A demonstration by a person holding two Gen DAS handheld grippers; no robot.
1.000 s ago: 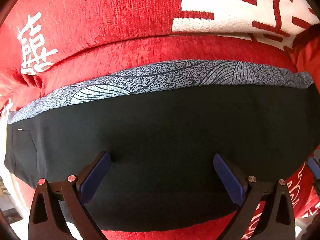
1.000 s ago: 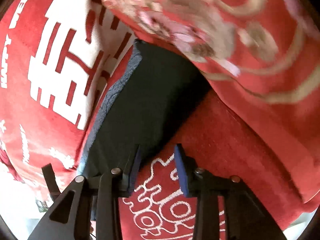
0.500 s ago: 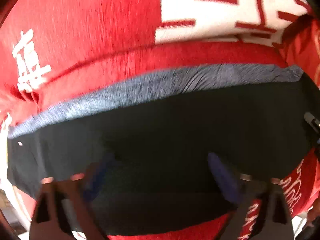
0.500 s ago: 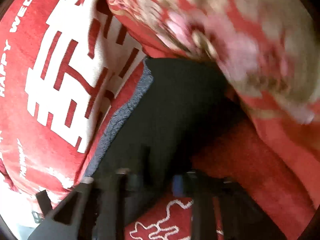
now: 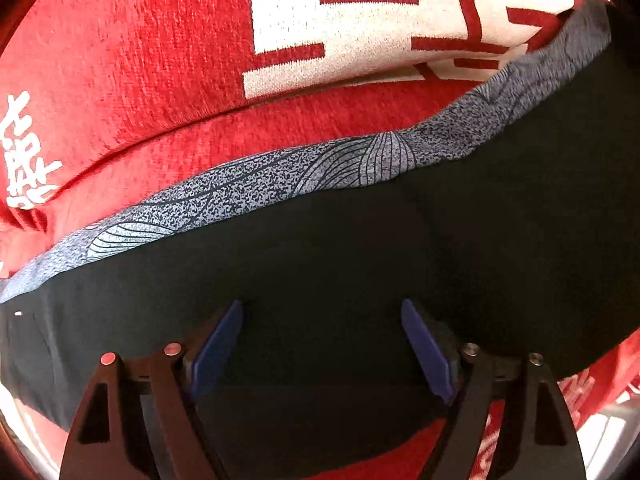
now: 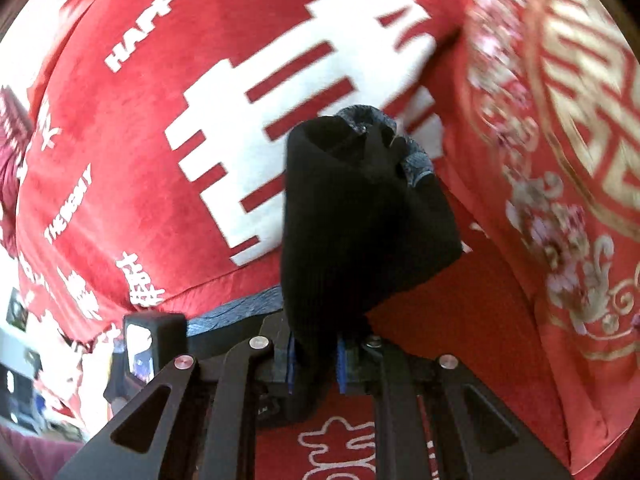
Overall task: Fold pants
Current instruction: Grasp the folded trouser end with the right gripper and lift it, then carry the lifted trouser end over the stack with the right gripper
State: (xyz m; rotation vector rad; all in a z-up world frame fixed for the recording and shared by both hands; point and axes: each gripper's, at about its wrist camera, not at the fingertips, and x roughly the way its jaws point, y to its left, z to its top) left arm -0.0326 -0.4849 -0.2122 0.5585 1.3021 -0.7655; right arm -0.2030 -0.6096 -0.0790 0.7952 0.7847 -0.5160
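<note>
The black pants (image 5: 360, 272) with a grey patterned band (image 5: 248, 192) lie across a red sofa seat (image 5: 280, 128). My left gripper (image 5: 322, 340) is open, its blue pads (image 5: 218, 344) resting over the black fabric near the front edge. The pants' right end rises up and away in the left wrist view. My right gripper (image 6: 314, 364) is shut on that end of the pants (image 6: 360, 232), which stands up bunched between the pads, grey band at the top (image 6: 416, 160).
Red sofa back cushion with large white characters (image 5: 360, 20) and "HAPPY" lettering (image 6: 156, 20) stands behind the pants. A red cushion with gold and pink embroidery (image 6: 560, 160) sits at the right. The left gripper's body (image 6: 154, 344) shows low left in the right wrist view.
My right gripper closed on the right end of the pants and lifted it off the seat. The left gripper stayed open over the pants and narrowed slightly.
</note>
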